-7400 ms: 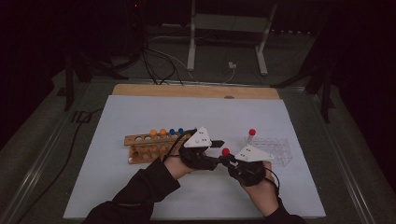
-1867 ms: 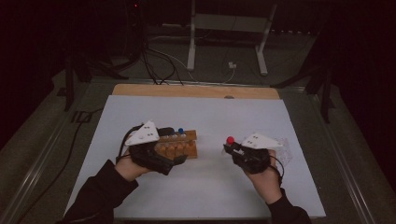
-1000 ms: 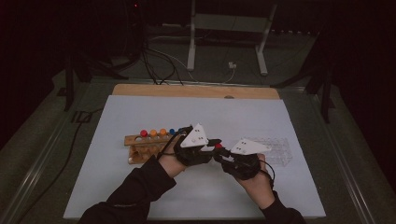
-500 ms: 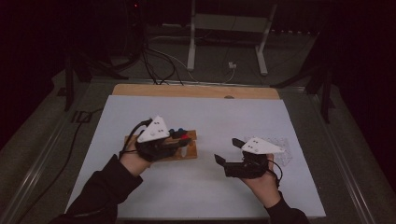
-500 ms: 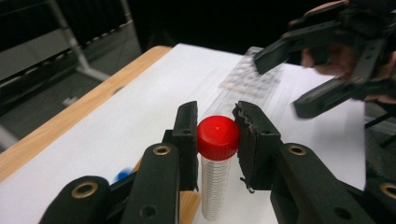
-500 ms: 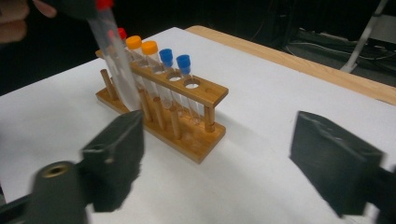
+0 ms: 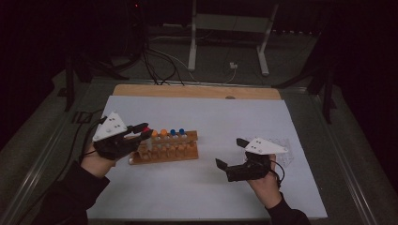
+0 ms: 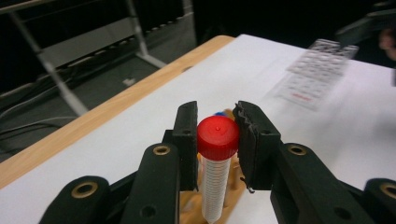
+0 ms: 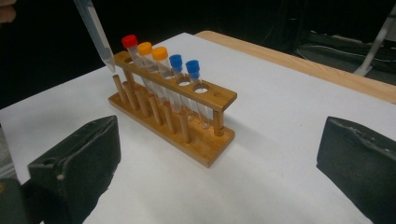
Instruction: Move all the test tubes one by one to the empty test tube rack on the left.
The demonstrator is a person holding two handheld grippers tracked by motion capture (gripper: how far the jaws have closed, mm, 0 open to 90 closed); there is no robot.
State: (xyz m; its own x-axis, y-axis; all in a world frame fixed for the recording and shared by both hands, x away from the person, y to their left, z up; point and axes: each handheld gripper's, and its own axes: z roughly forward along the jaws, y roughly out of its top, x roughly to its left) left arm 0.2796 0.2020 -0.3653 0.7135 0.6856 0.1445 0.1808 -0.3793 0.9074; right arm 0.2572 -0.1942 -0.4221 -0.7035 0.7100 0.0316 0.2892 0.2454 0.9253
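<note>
While the right tool [image 7: 228, 153] now gapes empty, the left tool [image 8: 216, 133] carries the handed-over red-capped tube [image 8: 216, 168] to the wooden rack [image 9: 173, 112].

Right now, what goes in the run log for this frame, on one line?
left gripper: shut on red-capped tube, tip over wooden rack end | right gripper: open, empty | rack: red, two orange, two blue tubes

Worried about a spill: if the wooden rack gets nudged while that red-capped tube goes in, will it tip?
Probably not: the rack sits on a broad flat base. It looks light, so it may slide on the white sheet. The left gripper clamps the red-capped tube.
</note>
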